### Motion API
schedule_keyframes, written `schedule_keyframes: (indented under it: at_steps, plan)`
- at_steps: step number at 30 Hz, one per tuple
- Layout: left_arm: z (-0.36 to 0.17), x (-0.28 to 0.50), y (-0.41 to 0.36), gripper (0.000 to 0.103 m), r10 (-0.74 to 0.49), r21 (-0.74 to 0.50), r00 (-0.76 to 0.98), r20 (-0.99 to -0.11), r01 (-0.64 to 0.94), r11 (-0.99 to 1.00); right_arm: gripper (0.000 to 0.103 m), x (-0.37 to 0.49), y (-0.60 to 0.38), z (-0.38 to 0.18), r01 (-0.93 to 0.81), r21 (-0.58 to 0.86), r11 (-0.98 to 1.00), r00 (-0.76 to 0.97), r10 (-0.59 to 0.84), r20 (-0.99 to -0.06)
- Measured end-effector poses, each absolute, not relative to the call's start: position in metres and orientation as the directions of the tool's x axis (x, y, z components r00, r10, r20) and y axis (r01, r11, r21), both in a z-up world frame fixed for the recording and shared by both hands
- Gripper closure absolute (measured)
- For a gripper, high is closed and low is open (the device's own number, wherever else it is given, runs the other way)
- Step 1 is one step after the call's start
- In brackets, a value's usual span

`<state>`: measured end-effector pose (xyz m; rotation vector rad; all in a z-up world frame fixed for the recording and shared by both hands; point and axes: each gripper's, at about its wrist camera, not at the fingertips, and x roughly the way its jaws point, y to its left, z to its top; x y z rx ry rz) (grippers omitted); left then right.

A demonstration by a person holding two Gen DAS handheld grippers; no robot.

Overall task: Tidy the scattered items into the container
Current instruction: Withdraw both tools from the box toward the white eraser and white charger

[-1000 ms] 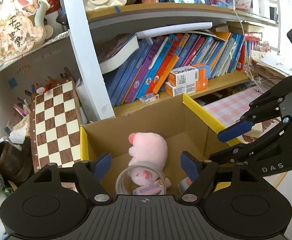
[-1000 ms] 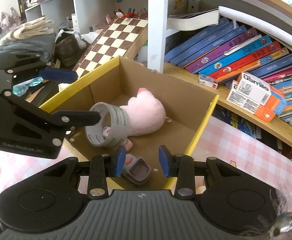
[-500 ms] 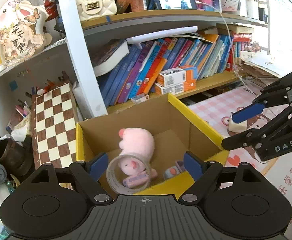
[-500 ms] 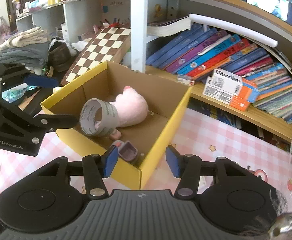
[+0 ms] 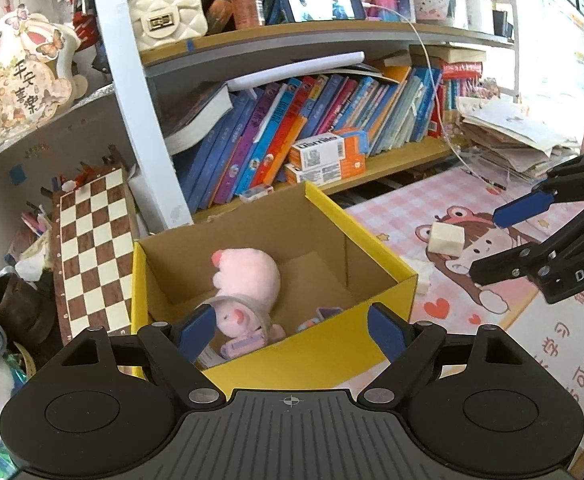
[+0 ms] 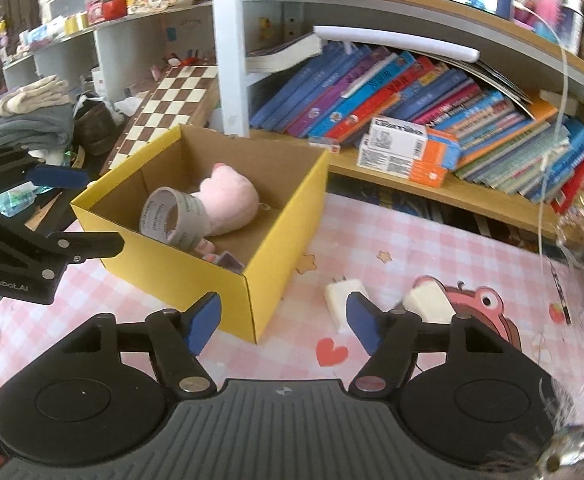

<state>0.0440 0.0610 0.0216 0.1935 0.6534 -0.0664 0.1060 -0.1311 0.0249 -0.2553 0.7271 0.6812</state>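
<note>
Pink checked mat (image 6: 432,240), bookshelf behind. Tape roll (image 6: 173,216) now dropped inside yellow box (image 6: 227,280); left gripper (image 5: 292,330) apart, empty. Right gripper (image 6: 281,320) withdrawn, opening, empty; charger (image 6: 346,300) beside box next.

Box (image 6: 251,280) mouth open from above; plush (image 6: 227,200) and tape roll (image 6: 171,216) fill its left half. Shelf (image 6: 432,192) crowds behind. Mat (image 6: 412,240) right of box mostly free, two white blocks (image 6: 348,296) near

In the left wrist view the yellow box (image 5: 316,344)'s near wall hides part of the tape roll (image 5: 237,312) and the small purple items (image 5: 324,314) on its floor, too little showing to name them. In the right wrist view a blurred metallic object (image 6: 568,450) sits at the lower right edge.
</note>
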Motion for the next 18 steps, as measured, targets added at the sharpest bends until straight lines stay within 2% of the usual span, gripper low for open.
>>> schedule_keyframes:
  at_steps: [6, 12, 18]
  plan:
    - [0.02, 0.041, 0.05, 0.011, -0.016, 0.163, 0.787, -0.617, 0.148, 0.975, 0.025, 0.101, -0.148, 0.023, -0.612, 0.044, 0.79, 0.558, 0.47, -0.684]
    - [0.012, 0.04, 0.032, 0.009, -0.033, 0.189, 0.769, -0.638, 0.199, 0.962, 0.016, 0.098, -0.158, 0.021, -0.578, 0.053, 0.815, 0.574, 0.452, -0.683]
    - [0.006, 0.04, 0.017, 0.006, -0.055, 0.197, 0.758, -0.65, 0.238, 0.951, 0.014, 0.095, -0.171, 0.012, -0.535, 0.051, 0.843, 0.587, 0.414, -0.696]
